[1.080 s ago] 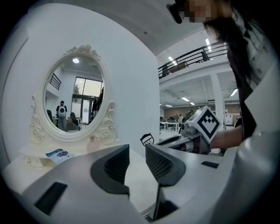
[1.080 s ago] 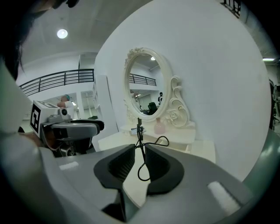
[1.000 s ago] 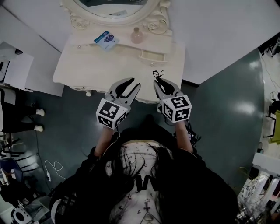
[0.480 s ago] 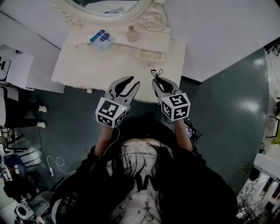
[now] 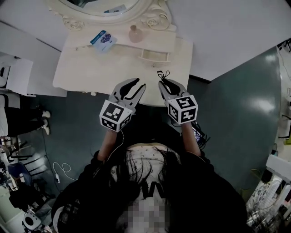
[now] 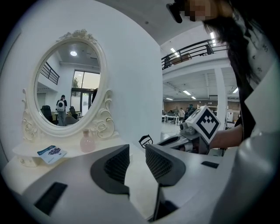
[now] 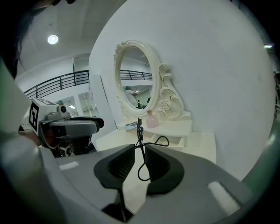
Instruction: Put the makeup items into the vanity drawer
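Note:
A cream vanity table (image 5: 91, 68) stands under an oval mirror (image 5: 104, 7). On its raised shelf are a pink bottle (image 5: 133, 34) and a blue card (image 5: 102, 39). A small drawer (image 5: 154, 56) sits shut under the shelf. My right gripper (image 5: 164, 83) hovers over the table's near edge, shut on a black eyelash curler (image 5: 162, 75) that sticks out past its tips (image 7: 139, 131). My left gripper (image 5: 138, 84) is beside it at the same edge, open, nothing between its jaws (image 6: 137, 153). The bottle (image 6: 87, 141) and card (image 6: 51, 152) lie ahead.
A white wall runs behind the vanity, with dark teal floor (image 5: 236, 113) to the right and below. A white panel (image 5: 18, 73) and chair legs stand at the left. Cables lie on the floor (image 5: 59, 170). The person's body fills the lower middle.
The vanity has drifted slightly up and left in the head view. Both grippers keep nearly the same place at the table's near edge; the curler stays held.

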The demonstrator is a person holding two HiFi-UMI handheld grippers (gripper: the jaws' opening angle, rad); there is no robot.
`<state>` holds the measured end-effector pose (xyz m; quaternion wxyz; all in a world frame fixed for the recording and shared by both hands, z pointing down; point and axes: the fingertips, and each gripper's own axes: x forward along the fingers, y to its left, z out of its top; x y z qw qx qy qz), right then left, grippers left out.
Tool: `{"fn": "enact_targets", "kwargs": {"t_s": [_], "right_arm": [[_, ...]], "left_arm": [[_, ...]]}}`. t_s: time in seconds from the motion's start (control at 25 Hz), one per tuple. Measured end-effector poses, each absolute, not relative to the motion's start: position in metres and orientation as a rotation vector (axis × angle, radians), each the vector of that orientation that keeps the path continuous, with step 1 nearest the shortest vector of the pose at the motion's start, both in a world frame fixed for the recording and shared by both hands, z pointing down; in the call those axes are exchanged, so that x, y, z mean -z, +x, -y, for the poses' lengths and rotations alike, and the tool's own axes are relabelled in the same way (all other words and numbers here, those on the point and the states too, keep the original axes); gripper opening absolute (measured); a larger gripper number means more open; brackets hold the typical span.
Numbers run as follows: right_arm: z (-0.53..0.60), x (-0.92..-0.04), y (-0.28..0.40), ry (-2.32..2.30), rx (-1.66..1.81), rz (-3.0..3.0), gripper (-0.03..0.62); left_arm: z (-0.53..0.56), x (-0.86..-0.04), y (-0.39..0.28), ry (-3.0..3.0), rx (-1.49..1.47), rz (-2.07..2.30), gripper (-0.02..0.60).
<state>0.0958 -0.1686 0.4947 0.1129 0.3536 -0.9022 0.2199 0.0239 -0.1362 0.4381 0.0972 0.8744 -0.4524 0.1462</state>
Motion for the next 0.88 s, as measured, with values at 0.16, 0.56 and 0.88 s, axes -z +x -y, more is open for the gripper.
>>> {"fn": "enact_targets", "kwargs": {"t_s": [0.16, 0.56, 0.88], "right_arm": [[0.179, -0.499, 0.094, 1.071, -0.651, 2.619, 0.080], [0.206, -0.521, 0.077, 1.119, -0.729, 2.482, 0.080], [0.232, -0.535, 0.067, 1.160, -0.706, 2.374, 0.080]], "left_arm": [[0.149, -0.440, 0.021, 2.612, -0.448, 1.307, 0.115], [0.182, -0.448, -0.002, 2.672, -0.545, 1.219, 0.115], [0.205, -0.454, -0.022, 2.696, -0.526, 1.135, 0.115]]}}
